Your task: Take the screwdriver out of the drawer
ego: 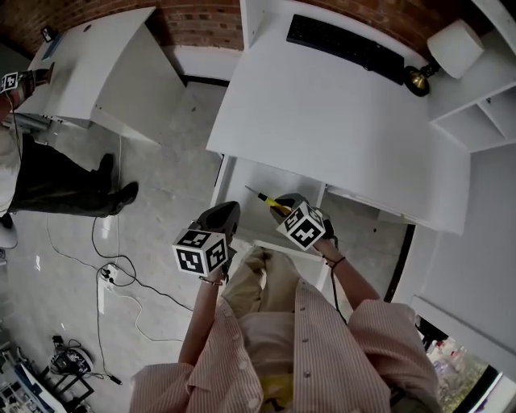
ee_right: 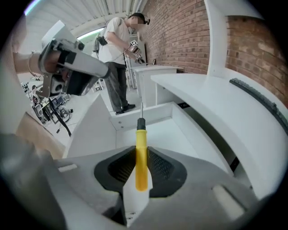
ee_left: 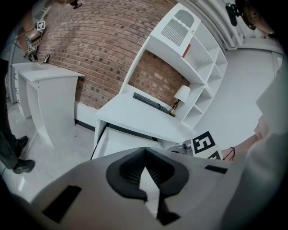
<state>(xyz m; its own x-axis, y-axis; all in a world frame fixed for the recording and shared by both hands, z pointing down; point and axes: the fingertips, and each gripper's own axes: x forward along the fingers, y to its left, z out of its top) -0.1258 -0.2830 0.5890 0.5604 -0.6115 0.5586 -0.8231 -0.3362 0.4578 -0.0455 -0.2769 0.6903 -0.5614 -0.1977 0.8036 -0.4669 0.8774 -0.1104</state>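
Yellow screwdriver (ee_right: 141, 157), tip forward over drawer (ee_right: 155, 112)

In the head view the right gripper (ego: 284, 210) hides the screwdriver's (ego: 264, 198) handle end, and its tip seems too small to tell.

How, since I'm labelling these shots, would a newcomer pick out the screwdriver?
Start at the white desk by the brick wall; its drawer stands pulled open below the front edge. Over that drawer the right claw grips the screwdriver: the only yellow-handled thing, with a black collar and thin shaft.
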